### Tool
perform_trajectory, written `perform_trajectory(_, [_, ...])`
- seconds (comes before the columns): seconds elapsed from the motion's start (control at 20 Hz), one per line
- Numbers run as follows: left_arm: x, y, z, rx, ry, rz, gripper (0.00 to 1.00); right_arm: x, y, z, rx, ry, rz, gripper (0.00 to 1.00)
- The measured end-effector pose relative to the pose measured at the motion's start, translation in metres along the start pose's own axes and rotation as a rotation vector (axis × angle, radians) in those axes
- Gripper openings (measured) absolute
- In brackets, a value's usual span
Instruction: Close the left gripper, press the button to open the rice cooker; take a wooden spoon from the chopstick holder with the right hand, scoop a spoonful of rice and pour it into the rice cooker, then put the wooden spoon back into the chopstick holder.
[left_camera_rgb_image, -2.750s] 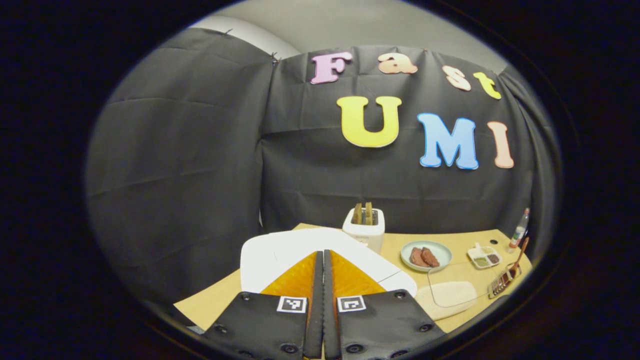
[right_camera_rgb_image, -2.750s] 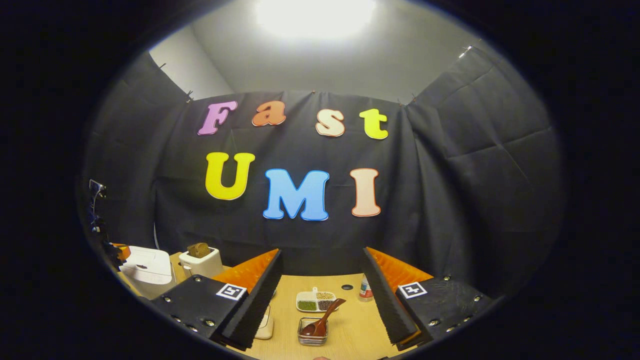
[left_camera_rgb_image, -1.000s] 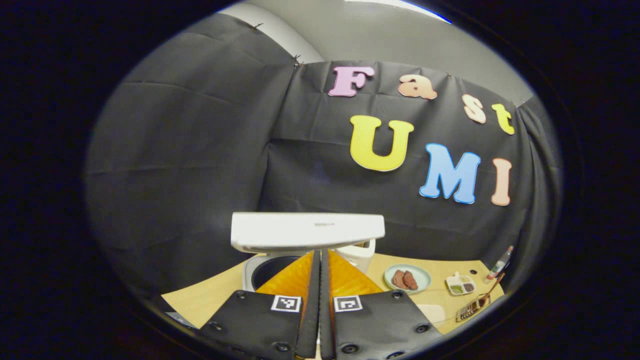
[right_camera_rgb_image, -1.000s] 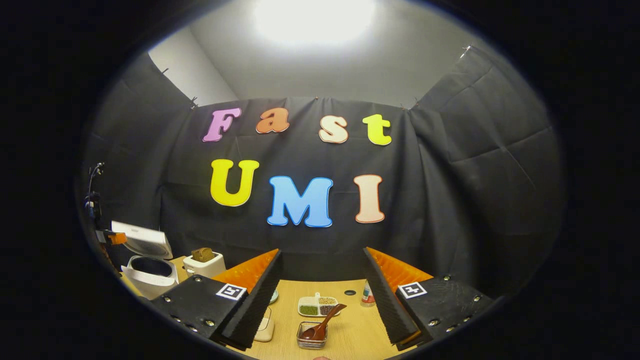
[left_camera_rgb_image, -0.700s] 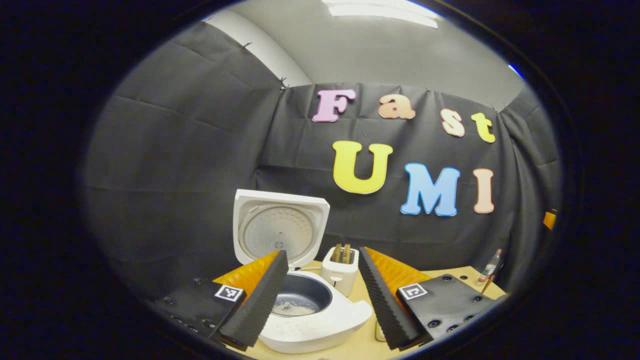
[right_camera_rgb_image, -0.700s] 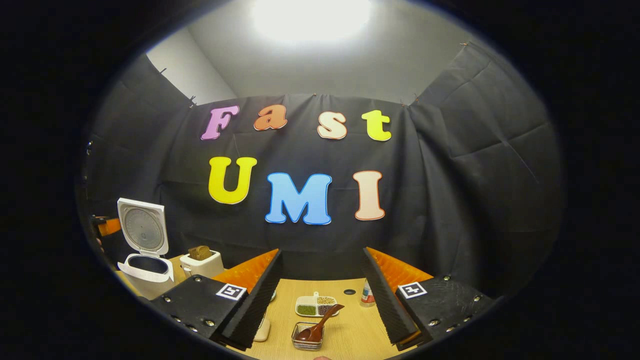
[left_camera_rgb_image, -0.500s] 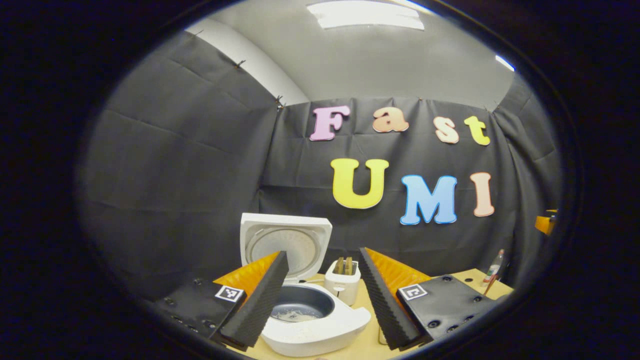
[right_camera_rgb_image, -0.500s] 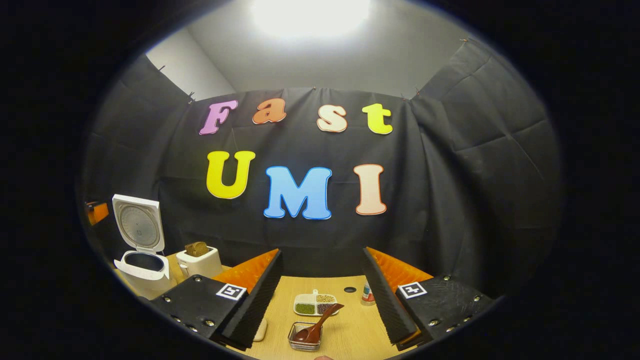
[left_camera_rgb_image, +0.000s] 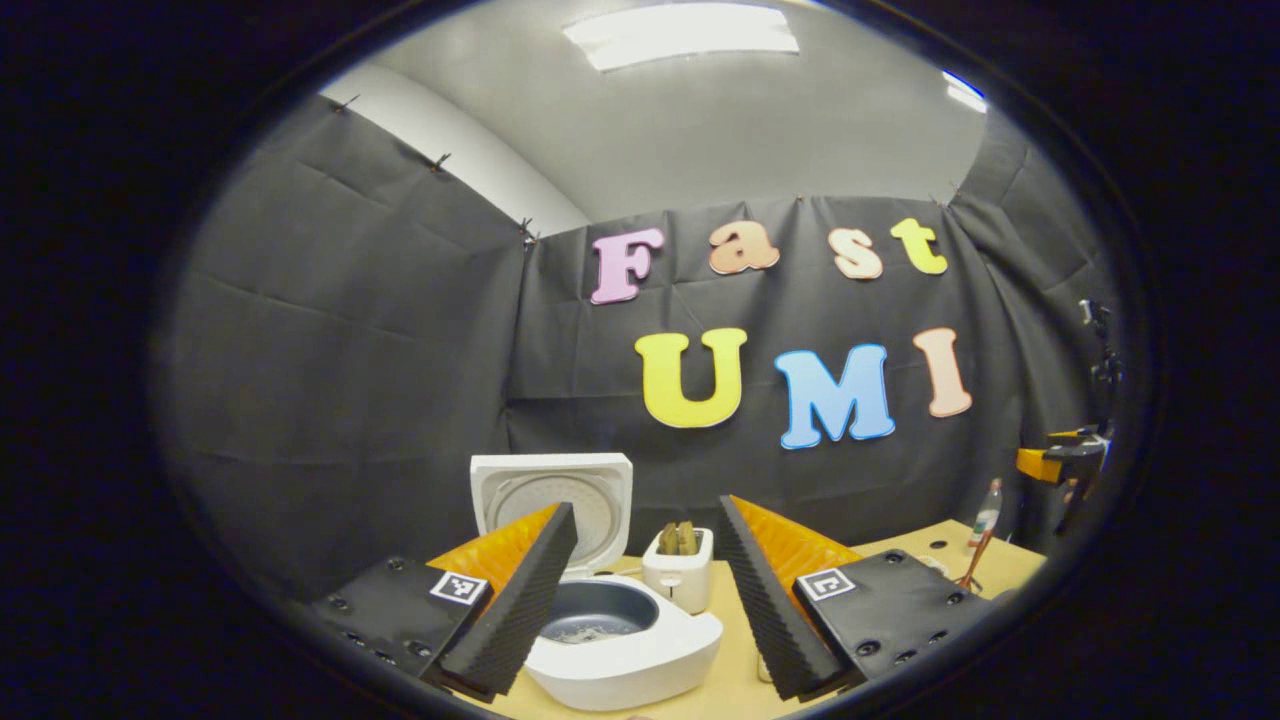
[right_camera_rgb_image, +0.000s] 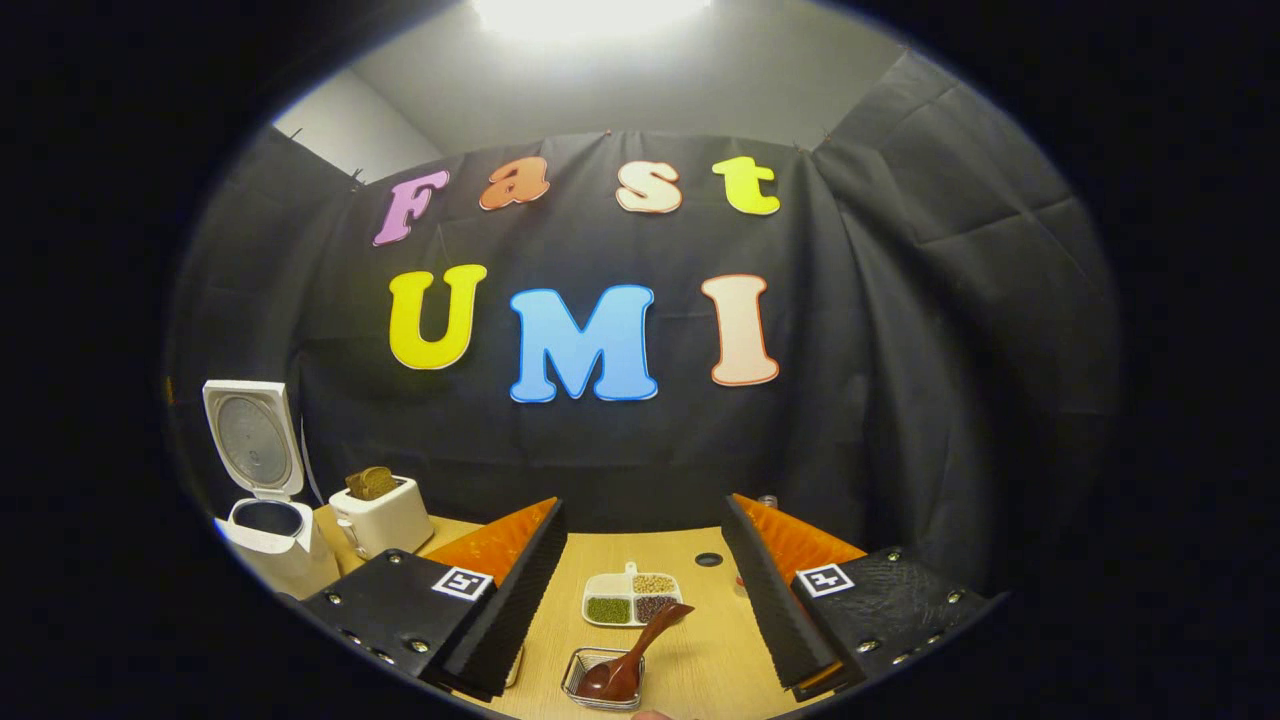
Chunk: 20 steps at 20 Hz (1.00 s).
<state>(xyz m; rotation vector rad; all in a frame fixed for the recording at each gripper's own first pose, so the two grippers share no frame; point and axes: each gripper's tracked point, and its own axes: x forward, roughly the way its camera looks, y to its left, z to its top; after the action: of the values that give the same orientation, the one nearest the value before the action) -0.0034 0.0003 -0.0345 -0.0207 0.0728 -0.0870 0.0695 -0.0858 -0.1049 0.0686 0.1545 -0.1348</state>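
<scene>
The white rice cooker (left_camera_rgb_image: 640, 665) stands with its lid (left_camera_rgb_image: 552, 490) upright and its dark pot (left_camera_rgb_image: 590, 622) showing a little rice at the bottom. My left gripper (left_camera_rgb_image: 645, 600) hangs open just in front of it, holding nothing. In the right gripper view the cooker (right_camera_rgb_image: 270, 545) sits at the far left. A brown wooden spoon (right_camera_rgb_image: 632, 650) leans in a small wire chopstick holder (right_camera_rgb_image: 585, 672) at the bottom centre. My right gripper (right_camera_rgb_image: 640, 600) is open above and behind the holder, apart from the spoon.
A white toaster (left_camera_rgb_image: 678, 572) with bread stands right of the cooker, also the toaster (right_camera_rgb_image: 378, 515). A divided dish of beans (right_camera_rgb_image: 630, 598) lies behind the holder. A small bottle (left_camera_rgb_image: 985, 510) stands far right on the wooden table (right_camera_rgb_image: 700, 650). The other gripper (left_camera_rgb_image: 1060, 465) shows at the right edge.
The left gripper was shut on the cooker's front; the lid sprang up, then the gripper opened and drew back. The right gripper tipped down toward the spoon holder.
</scene>
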Motion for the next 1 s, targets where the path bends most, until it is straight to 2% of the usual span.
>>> perform_trajectory(0.5, [-0.021,0.014,-0.015,0.053,0.057,0.086,0.96,0.061,-0.022,-0.101,0.075,0.236,-0.017,0.95])
perform_trajectory(0.65, [-0.03,0.017,-0.014,0.072,0.061,0.105,0.97,0.07,-0.026,-0.13,0.104,0.31,-0.018,0.93])
perform_trajectory(0.7, [-0.032,0.017,-0.013,0.082,0.061,0.111,0.97,0.073,-0.028,-0.141,0.118,0.341,-0.017,0.96])
perform_trajectory(1.0, [-0.045,0.019,-0.014,0.118,0.07,0.132,0.98,0.079,-0.02,-0.198,0.201,0.504,0.014,0.96])
